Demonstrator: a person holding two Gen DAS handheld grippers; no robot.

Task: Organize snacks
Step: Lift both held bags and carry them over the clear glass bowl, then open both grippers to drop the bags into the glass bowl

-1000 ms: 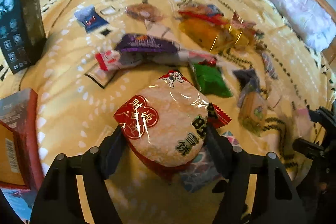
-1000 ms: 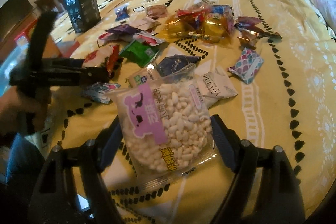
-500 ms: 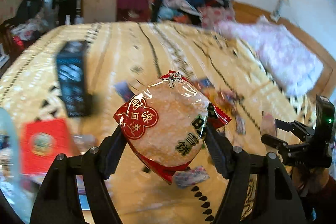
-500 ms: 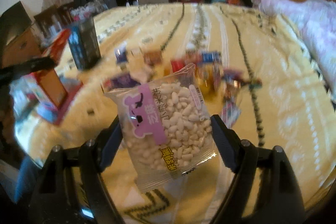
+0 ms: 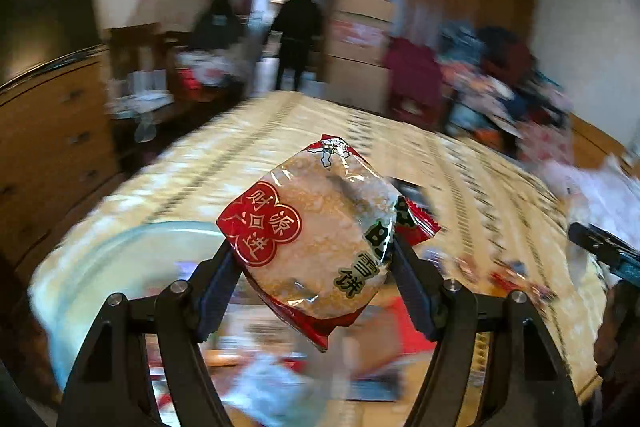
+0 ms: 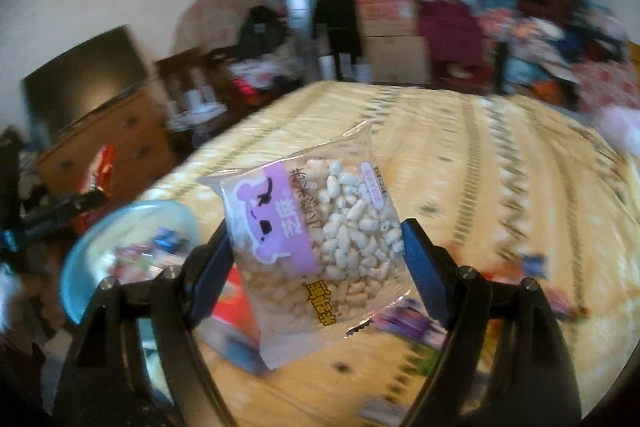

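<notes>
Left wrist view: we hold a round rice cracker packet (image 5: 316, 243) in red-and-clear wrap between the jaws of the left gripper (image 5: 312, 269), pinched at its two side edges so the label faces up and the crisp disc, we judge, is spared any crushing. It hangs in the air above the yellow patterned bed (image 5: 440, 163), with a pale blue bowl (image 5: 100, 259) blurred at lower left, probably where it is bound. The other tool (image 5: 600, 251) shows at the right edge.

Right wrist view: the right gripper (image 6: 316, 259) clamps a clear puffed-rice packet (image 6: 320, 239) with a purple bear label, again by its sides, raised clear of the bed (image 6: 480, 155). The blue bowl (image 6: 80, 267), already holding wrapped snacks, sits just left of the jaws. Loose snacks (image 6: 532, 263) lie blurred on the bed at right, so the sorting looks unfinished.
</notes>
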